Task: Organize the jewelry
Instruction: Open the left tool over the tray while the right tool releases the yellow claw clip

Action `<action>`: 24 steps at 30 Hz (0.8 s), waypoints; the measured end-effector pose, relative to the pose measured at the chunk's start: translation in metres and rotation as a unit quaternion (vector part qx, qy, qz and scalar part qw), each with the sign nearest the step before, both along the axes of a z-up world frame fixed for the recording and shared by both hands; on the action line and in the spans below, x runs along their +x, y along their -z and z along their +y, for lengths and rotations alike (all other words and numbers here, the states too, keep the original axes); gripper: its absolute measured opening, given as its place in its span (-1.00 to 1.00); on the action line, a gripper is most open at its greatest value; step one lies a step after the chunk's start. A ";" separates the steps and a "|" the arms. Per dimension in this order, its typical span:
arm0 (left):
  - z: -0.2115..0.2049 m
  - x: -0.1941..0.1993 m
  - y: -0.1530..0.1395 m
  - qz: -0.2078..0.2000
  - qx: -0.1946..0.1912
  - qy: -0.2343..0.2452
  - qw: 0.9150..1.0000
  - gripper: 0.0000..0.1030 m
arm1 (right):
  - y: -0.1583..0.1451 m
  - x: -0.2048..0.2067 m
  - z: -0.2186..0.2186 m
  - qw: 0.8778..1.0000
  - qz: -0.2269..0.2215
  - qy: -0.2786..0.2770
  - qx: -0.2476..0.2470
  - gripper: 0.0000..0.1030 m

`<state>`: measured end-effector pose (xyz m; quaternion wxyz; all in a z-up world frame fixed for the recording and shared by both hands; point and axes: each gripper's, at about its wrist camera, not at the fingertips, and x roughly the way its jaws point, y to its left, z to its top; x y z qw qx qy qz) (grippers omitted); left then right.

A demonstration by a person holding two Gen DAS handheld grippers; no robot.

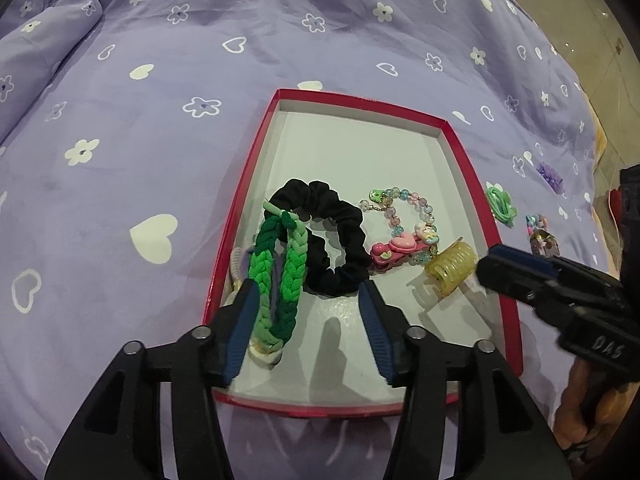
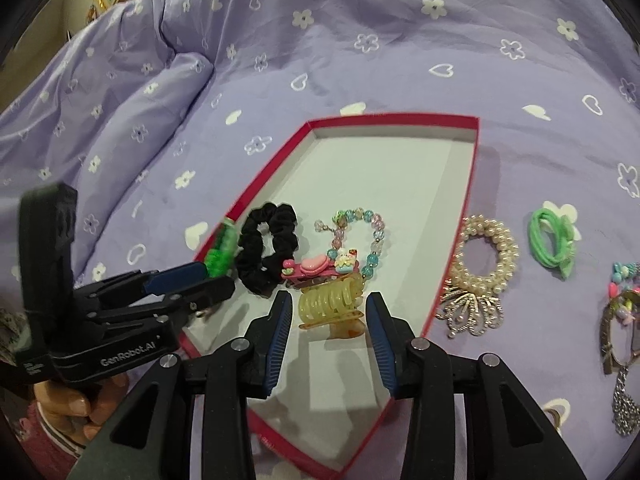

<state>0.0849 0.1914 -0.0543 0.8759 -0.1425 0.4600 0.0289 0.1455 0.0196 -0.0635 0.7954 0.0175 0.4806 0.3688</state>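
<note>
Jewelry lies partly in a red tray [image 1: 456, 148] on a purple bedsheet [image 1: 160, 128]: a green braided band [image 1: 294, 256] against the tray's left wall, a black scrunchie [image 1: 340, 236] beside it, then a bead bracelet [image 1: 400, 208], a pink clip [image 1: 394, 250] and a yellow claw clip [image 2: 328, 302]. The left gripper [image 1: 308, 330] hovers over the tray with jaws wide, its left finger touching the green band, nothing held. The right gripper [image 2: 326, 344] is also spread wide, empty, with the claw clip just ahead between its fingers. Right of the tray on the sheet lie a pearl bracelet [image 2: 486, 254], a silver brooch [image 2: 470, 314] and a green hair tie [image 2: 552, 240].
</note>
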 end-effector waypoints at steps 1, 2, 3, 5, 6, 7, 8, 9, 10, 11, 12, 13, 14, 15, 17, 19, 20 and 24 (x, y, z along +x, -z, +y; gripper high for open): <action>0.001 -0.001 -0.001 0.000 -0.002 -0.001 1.000 0.01 | -0.003 -0.001 -0.003 1.000 -0.002 0.002 0.004 -0.19; 0.001 -0.003 -0.002 -0.001 -0.003 -0.001 1.000 0.01 | -0.007 -0.002 -0.006 1.000 -0.004 0.004 0.009 -0.19; 0.001 -0.004 -0.004 -0.002 -0.003 -0.002 1.000 0.01 | -0.011 -0.003 -0.009 1.000 -0.006 0.006 0.014 -0.19; 0.001 -0.008 -0.008 -0.004 -0.003 -0.003 1.000 0.01 | -0.017 -0.006 -0.015 1.000 -0.008 0.010 0.023 -0.19; 0.000 -0.009 -0.010 -0.006 -0.004 -0.003 1.000 0.01 | -0.019 -0.007 -0.018 1.000 -0.009 0.012 0.027 -0.19; -0.001 -0.011 -0.013 -0.008 -0.005 -0.003 1.000 0.01 | -0.021 -0.008 -0.022 0.999 -0.009 0.015 0.030 -0.19; -0.002 -0.013 -0.016 -0.011 -0.006 -0.002 1.000 0.01 | -0.023 -0.009 -0.026 0.999 -0.009 0.018 0.034 -0.18; -0.004 -0.014 -0.019 -0.014 -0.006 -0.002 1.000 0.01 | -0.025 -0.010 -0.030 0.999 -0.009 0.021 0.038 -0.18; -0.006 -0.017 -0.023 -0.017 -0.006 -0.002 1.000 0.04 | -0.027 -0.012 -0.035 0.999 -0.010 0.024 0.040 -0.17; -0.008 -0.018 -0.026 -0.020 -0.006 -0.002 1.000 0.05 | -0.028 -0.013 -0.041 0.999 -0.011 0.028 0.042 -0.17; -0.010 -0.019 -0.029 -0.022 -0.008 -0.001 1.000 0.05 | -0.030 -0.015 -0.046 0.998 -0.012 0.032 0.043 -0.14; -0.013 -0.020 -0.031 -0.025 -0.010 0.000 1.000 0.05 | -0.031 -0.016 -0.050 0.998 -0.011 0.035 0.044 -0.12; -0.015 -0.021 -0.034 -0.028 -0.011 0.002 1.000 0.05 | -0.032 -0.017 -0.057 0.998 -0.011 0.040 0.046 -0.10; -0.019 -0.022 -0.037 -0.030 -0.011 0.005 0.999 0.05 | -0.032 -0.018 -0.062 0.998 -0.012 0.045 0.046 -0.10; -0.027 -0.023 -0.042 -0.035 -0.011 0.013 0.999 0.05 | -0.033 -0.020 -0.074 0.997 -0.012 0.054 0.047 -0.10; -0.036 -0.023 -0.047 -0.040 -0.012 0.023 0.999 0.05 | -0.032 -0.021 -0.087 0.997 -0.012 0.065 0.047 -0.09; -0.041 -0.023 -0.050 -0.042 -0.012 0.028 0.999 0.05 | -0.032 -0.022 -0.095 0.996 -0.011 0.073 0.047 -0.08; -0.060 -0.021 -0.055 -0.047 -0.015 0.048 0.998 0.05 | -0.030 -0.025 -0.125 0.994 -0.010 0.098 0.045 -0.08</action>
